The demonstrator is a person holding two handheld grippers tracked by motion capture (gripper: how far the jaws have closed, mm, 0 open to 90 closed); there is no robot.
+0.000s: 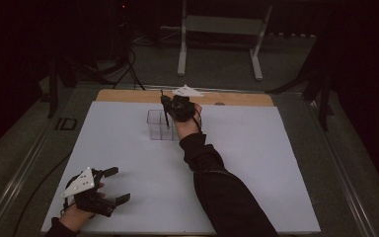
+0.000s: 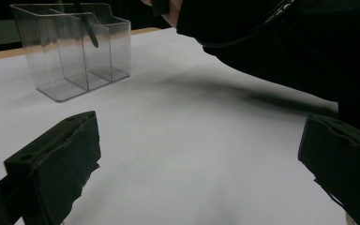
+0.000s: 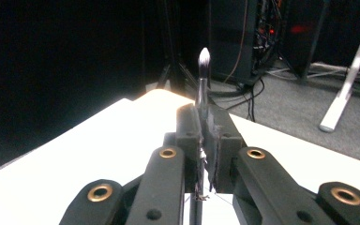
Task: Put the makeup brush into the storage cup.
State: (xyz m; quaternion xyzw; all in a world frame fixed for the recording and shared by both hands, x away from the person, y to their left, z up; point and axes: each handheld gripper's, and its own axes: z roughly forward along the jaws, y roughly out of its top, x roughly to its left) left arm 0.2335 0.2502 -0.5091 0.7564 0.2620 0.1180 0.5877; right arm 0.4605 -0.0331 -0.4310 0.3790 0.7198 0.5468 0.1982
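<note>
1. Where the white table (image 1: 256, 163) meets its far wooden edge, the right gripper (image 1: 170, 106) hangs over a clear plastic holder (image 1: 160, 126), with the person's dark sleeve (image 1: 217, 182) stretching up to it from the near side.
2. Its jaws are pressed together on a makeup brush (image 3: 201, 89); in the right gripper view the metal neck rises from between the two pads and the pale bristle tip points up and away.
3. In the high view the brush's dark handle (image 1: 166, 116) runs down from the gripper into the holder, at its right-hand part.
4. The left gripper view shows the same handle (image 2: 88, 28) reaching down inside the holder (image 2: 75, 51), above the divider walls; whether its end touches the bottom I cannot tell.
5. The holder stands upright on the white table, toward the far edge and a little left of the middle, and its compartments look bare apart from the handle.
6. The left gripper (image 1: 111, 185) rests near the front left corner of the table, well apart from the holder.
7. Its jaws stand wide apart with nothing between them, only bare white surface showing in the gap.
8. The grey three-cornered plate (image 1: 80, 181) sits on top of the left gripper, and the hand (image 1: 76, 215) holding it comes in from the bottom edge.
</note>
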